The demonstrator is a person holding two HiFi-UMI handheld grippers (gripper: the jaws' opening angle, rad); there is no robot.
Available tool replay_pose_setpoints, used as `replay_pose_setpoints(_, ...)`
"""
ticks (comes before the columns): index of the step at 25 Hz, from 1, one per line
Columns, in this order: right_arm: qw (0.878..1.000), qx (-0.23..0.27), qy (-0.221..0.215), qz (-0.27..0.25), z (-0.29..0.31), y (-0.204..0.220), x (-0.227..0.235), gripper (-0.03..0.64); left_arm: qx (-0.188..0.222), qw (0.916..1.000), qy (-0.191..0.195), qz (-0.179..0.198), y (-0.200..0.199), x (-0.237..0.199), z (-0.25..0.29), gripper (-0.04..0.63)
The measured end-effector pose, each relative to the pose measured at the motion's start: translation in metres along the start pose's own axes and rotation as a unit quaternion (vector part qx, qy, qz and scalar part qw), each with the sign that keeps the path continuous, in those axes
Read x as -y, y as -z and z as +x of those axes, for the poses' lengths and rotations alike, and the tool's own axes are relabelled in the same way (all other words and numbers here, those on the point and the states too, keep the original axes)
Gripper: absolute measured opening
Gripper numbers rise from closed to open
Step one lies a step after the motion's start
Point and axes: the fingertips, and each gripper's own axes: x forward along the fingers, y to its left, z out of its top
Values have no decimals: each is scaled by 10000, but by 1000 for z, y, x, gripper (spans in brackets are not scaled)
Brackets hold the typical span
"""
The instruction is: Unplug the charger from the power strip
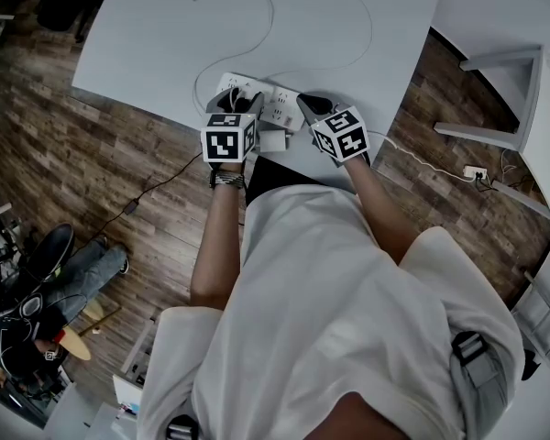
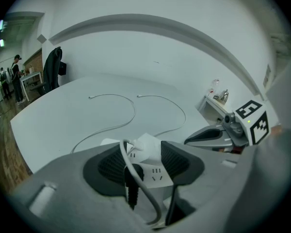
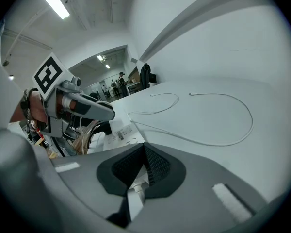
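Note:
A white power strip (image 1: 277,108) lies near the table's (image 1: 147,53) front edge. In the left gripper view a small white charger (image 2: 149,147) stands on the strip (image 2: 157,174), its thin white cable looping down in front. My left gripper (image 2: 144,159) stands open around the charger, with a gap at its left pad. The head view shows that gripper (image 1: 236,101) over the strip's left part. My right gripper (image 3: 144,166) is shut on the strip's white cord (image 3: 136,194), at the strip's right end (image 1: 307,104).
Two thin white cables (image 1: 257,26) curl over the far part of the table. A white block (image 1: 273,141) lies by the front edge. The strip's cord runs to a floor socket (image 1: 475,172) on the right, near a white shelf (image 1: 532,99). A person sits lower left (image 1: 37,301).

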Motion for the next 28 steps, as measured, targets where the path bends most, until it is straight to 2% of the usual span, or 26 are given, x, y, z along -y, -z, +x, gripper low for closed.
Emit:
replay_pose_setpoints(4, 9996, 178, -46, 192, -5, -11, -5, 2, 87, 9998, -186, -20, -2, -11, -10, 241)
replay_pose_setpoints(7, 9992, 379, -13, 119, -12, -27, -12, 2, 384, 9983, -435, 81, -13, -19, -21, 264)
replay_pose_setpoints(14, 9945, 993, 275, -194, -41, -84, -21, 2, 1262, 9912, -145, 374, -57, -11, -54, 259)
replay_pose_setpoints(18, 9889, 1332, 437, -497, -70, -129, -23, 2, 1667, 9834, -131, 711, -89, -5, -78, 127)
replay_pose_setpoints(24, 9736, 1923, 664, -1033, -119, -204, -33, 2, 2408, 9658, 56, 956, -145, 9, -123, 29)
replay_pose_setpoints(28, 9613, 2305, 749, -1314, -145, -252, -39, 2, 2762, 9535, 68, 1204, -182, 12, -147, 6)
